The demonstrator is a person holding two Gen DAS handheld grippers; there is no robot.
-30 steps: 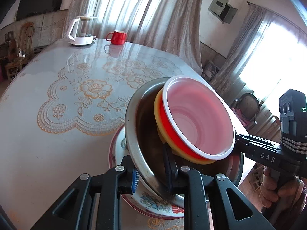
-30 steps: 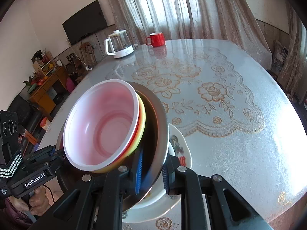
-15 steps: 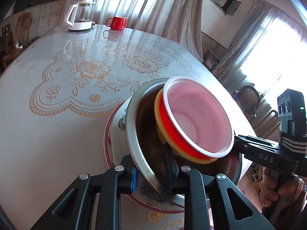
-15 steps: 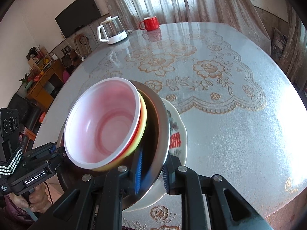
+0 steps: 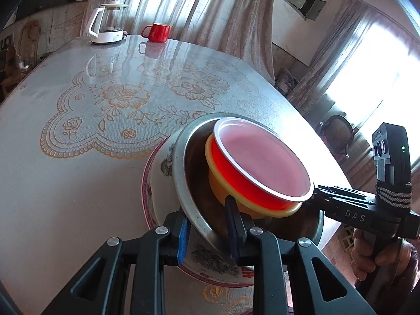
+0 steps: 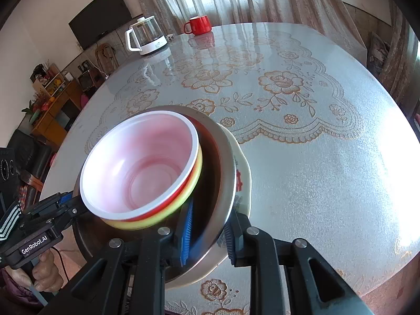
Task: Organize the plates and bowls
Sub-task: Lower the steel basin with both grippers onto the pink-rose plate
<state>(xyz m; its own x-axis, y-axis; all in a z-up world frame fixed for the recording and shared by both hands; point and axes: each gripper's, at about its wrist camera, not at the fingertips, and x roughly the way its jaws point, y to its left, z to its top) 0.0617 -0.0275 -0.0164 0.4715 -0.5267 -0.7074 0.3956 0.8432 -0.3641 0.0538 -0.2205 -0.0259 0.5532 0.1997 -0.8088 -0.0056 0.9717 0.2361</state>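
Table (image 5: 78,183): steel bowl (image 5: 183,183) rim between left tool (image 5: 207,233) pads.

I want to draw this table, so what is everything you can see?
table: one, grey with gold flower cloth, under everything
kettle: one, glass and white, far edge
mug: one, red, beside kettle
plate: one, white patterned, red-rimmed, near edge
steel bowl: one, silver, over plate
yellow bowl: one, yellow, inside steel bowl
red bowl: one, red, pale inside, nested in yellow bowl
left tongs: one, black, shut on steel bowl's rim
right tongs: one, black, jaws just opening, steel bowl's rim between them
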